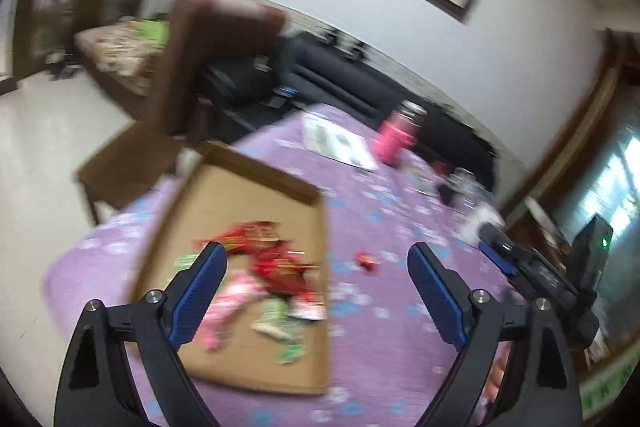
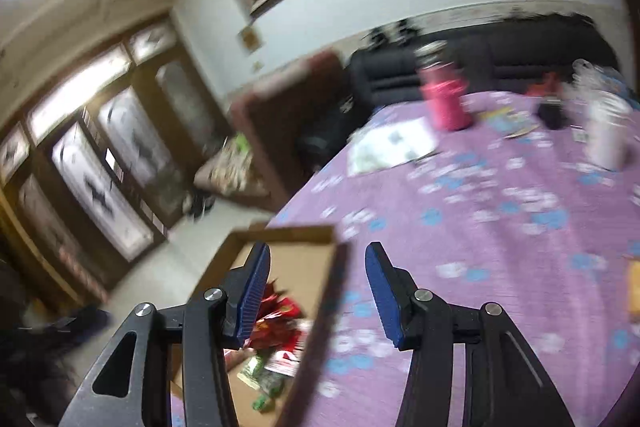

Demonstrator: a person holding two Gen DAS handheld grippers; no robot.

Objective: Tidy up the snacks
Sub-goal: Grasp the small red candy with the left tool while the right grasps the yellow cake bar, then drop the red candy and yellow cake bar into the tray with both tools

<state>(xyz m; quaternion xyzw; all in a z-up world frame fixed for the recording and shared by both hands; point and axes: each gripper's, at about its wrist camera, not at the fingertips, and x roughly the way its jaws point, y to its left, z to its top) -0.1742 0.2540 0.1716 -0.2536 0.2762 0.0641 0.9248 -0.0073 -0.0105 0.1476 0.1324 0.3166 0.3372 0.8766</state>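
The left gripper (image 1: 316, 263) hangs above the near part of the cardboard box (image 1: 248, 187), its jaws spread wide with nothing between them. The right gripper (image 2: 316, 267) has its jaws parted about halfway, also empty; they straddle the right wall of the cardboard box (image 2: 320, 307), one finger over the inside and one over the cloth, touching neither as far as the blur lets me judge.

Inside the box lie the snacks (image 1: 276, 259): red wrappers heaped near the middle, pink ones nearer the left finger, green ones toward the near edge. Motion blur smears them, so labels and counts cannot be made out, and the left finger hides part of the pile. From the right wrist, only a strip of the snacks (image 2: 276, 327) shows behind the finger.

The box sits on the surface (image 1: 400, 195) under a purple flowered cloth. Just right of the box lies one small red snack (image 1: 367, 261) on the cloth. Beyond the box are a white paper (image 1: 340, 145), a pink bottle (image 1: 394, 137), and farther right, some blurred items. A brown chair (image 1: 192, 67) stands beyond the box's far left corner, and a dark sofa (image 1: 340, 83) behind the surface.
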